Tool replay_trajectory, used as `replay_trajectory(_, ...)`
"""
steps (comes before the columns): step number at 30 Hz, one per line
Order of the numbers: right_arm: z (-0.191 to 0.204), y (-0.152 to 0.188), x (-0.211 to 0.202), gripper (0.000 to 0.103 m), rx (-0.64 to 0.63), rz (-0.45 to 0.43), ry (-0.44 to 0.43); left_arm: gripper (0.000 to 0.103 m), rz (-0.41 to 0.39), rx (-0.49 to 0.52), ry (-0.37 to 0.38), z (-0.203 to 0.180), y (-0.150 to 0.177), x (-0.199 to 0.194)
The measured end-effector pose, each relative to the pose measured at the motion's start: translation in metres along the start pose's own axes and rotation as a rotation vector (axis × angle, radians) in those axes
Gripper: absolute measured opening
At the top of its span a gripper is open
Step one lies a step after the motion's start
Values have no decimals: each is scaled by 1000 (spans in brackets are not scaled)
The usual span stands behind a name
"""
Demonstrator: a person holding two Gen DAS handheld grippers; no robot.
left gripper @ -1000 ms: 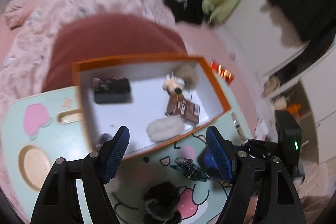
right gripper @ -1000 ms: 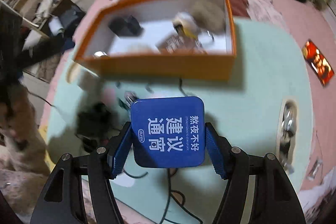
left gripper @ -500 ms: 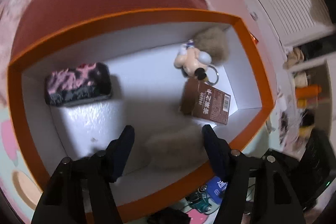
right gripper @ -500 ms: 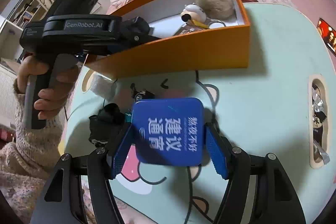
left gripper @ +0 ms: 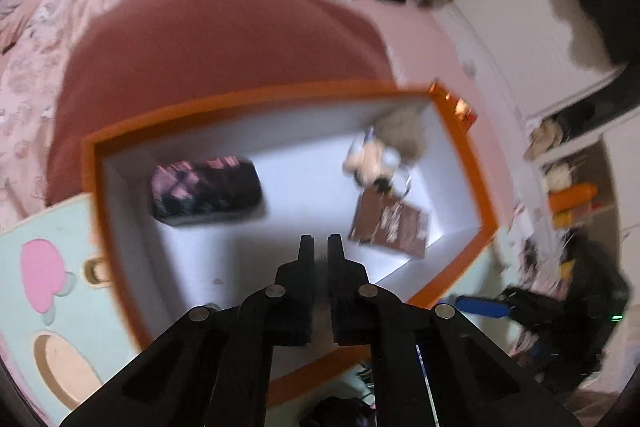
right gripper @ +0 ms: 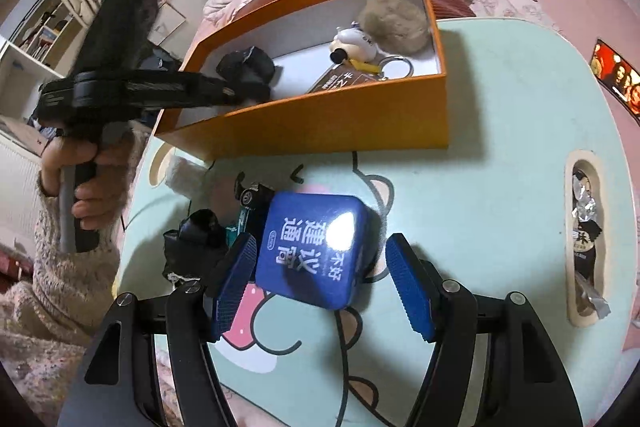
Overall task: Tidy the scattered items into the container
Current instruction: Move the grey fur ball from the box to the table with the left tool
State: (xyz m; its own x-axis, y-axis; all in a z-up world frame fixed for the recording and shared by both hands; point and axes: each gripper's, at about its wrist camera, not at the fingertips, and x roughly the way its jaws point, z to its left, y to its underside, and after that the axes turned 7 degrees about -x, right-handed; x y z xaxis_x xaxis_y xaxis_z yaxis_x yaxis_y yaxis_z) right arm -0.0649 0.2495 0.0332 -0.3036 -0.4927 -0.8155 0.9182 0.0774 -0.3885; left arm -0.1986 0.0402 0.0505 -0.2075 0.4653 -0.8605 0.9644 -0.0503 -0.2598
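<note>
Mid-tidy — blue tin [right gripper: 316, 251] lying on the table [right gripper: 500, 147] between the spread right gripper [right gripper: 320, 281]; left gripper [left gripper: 320, 247] pinched together, empty, over the orange box [right gripper: 320, 127]. Next: clamp tin, lift into box.

Right wrist view: the open box [right gripper: 320, 131] stands on the table [right gripper: 500, 131] in the upper centre; inside, a plush ball [right gripper: 394, 21] fills the upper right corner, with a figure keychain [right gripper: 354, 45] just before it and a flat packet [right gripper: 340, 81] nearer the front wall; the tin [right gripper: 312, 251] lies on the table below the box, at frame centre; a toy car [right gripper: 250, 201] and a dark bundle [right gripper: 192, 245] lie to its left; a recessed slot [right gripper: 586, 247] runs along the right edge.
</note>
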Motion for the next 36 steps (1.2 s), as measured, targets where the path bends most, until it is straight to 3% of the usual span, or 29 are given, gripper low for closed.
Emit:
replay_trajectory(4, 2, -2, 1, 68, 8, 0, 6, 6, -74, -12, 48, 9, -10, -33)
replay_trajectory(11, 2, -3, 4, 68, 4, -1, 7, 6, -132, -11, 89, 0, -12, -62)
replay_trajectory(15, 8, -4, 10, 68, -7, 4, 8, 6, -144, 0, 153, 2, 8, -85)
replay_trajectory(18, 16, -7, 5, 68, -32, -5, -12, 6, -162, -17, 143, 16, 35, -93)
replay_trajectory(22, 36, -33, -6, 68, -86, -43, -113, 6, -208, -111, 128, 45, 72, -93)
replay_trajectory(24, 51, -56, -6, 68, -120, -64, -122, 6, -281, -198, 134, 68, 91, -100)
replay_trajectory(26, 65, -84, 4, 68, -132, -75, -99, 6, -361, -279, 118, 90, 106, -107)
replay_trajectory(29, 74, -129, 43, 68, -51, -13, -29, 6, -391, -324, 78, 101, 120, -100)
replay_trajectory(32, 77, -157, 83, 68, 26, 40, 51, 6, -356, -303, 49, 99, 126, -75)
replay_trajectory(36, 85, -172, 120, 68, 34, 80, 127, 8, -309, -257, 75, 84, 133, -50)
